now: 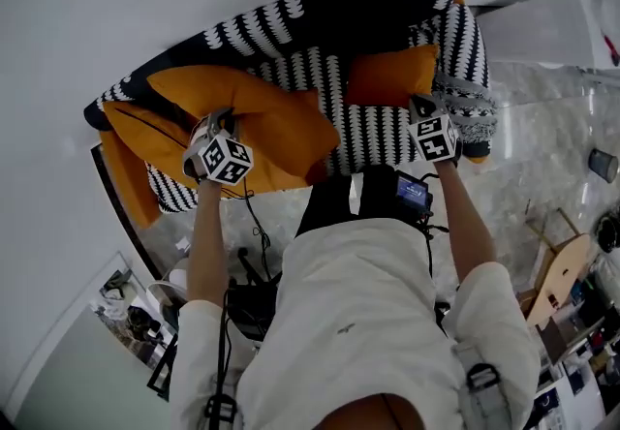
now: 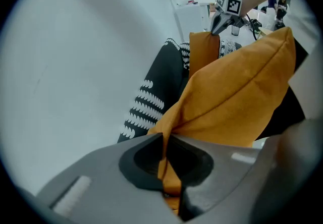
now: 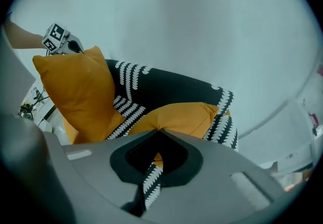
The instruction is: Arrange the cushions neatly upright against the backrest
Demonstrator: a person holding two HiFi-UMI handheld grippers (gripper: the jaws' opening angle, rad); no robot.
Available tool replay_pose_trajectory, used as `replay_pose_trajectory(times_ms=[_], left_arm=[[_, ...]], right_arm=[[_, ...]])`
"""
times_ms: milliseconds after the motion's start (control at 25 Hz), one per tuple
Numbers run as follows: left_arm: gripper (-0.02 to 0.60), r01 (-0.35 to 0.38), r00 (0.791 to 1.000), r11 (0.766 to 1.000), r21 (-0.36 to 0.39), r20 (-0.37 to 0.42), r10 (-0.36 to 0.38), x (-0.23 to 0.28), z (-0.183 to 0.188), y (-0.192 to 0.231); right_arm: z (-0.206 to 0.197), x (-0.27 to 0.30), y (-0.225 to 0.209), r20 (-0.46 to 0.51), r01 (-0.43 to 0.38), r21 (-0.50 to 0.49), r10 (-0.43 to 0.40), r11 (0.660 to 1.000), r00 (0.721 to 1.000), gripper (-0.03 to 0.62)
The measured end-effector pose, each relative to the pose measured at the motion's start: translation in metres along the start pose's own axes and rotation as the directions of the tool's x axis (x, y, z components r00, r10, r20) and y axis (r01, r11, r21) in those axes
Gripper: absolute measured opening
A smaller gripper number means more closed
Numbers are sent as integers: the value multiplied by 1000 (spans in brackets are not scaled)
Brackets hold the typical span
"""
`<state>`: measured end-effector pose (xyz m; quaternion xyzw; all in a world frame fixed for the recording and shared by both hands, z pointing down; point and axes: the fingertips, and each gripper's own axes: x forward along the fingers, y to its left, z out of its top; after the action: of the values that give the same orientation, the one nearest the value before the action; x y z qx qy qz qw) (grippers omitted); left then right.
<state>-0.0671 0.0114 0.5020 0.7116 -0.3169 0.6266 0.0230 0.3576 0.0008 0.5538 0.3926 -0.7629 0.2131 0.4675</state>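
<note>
A sofa (image 1: 329,26) in a black cover with white marks stands against the wall. My left gripper (image 1: 217,120) is shut on the edge of a large orange cushion (image 1: 266,123), which hangs over the sofa's left half. In the left gripper view the orange cloth (image 2: 237,92) is pinched between the jaws of the left gripper (image 2: 164,140). My right gripper (image 1: 419,108) is shut on a corner of a smaller orange cushion (image 1: 387,75) at the backrest's right side. In the right gripper view that cushion (image 3: 184,114) and a patterned strip run into the jaws of the right gripper (image 3: 159,132).
Another orange cushion (image 1: 131,176) lies at the sofa's left end. A grey patterned cushion (image 1: 467,101) sits on the right armrest. A white cabinet (image 1: 547,26) stands right of the sofa. A wooden piece (image 1: 557,273) and clutter lie on the marble floor at the right; a framed picture (image 1: 126,312) leans lower left.
</note>
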Motion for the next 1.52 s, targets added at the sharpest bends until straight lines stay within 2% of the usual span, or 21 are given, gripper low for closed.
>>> replay_pose_trajectory(times_ms=[400,560,1000,1120,1360,1520], left_arm=[[20,-11,999,996,93,36,8,4,66,12],[20,-10,999,995,104,47,5,14,92,22],[20,-9,989,979,206,148,-22,41,197,23],[20,2,984,965,264,169,-48,45,227,21],[20,37,977,919,392,179,-116,57,277,-11],[20,56,975,891,450,169,-146,72,311,-29]], right_arm=[[-48,-75,-25,22,86,77,-88,993,996,28],[-64,-97,-33,25,123,104,-126,987,992,28],[-104,-136,-44,4,159,176,-162,971,987,28],[-114,-144,-48,-3,166,195,-169,967,986,28],[-129,-156,-54,-11,177,215,-179,960,984,28],[-136,-164,-61,-7,180,223,-183,958,983,29]])
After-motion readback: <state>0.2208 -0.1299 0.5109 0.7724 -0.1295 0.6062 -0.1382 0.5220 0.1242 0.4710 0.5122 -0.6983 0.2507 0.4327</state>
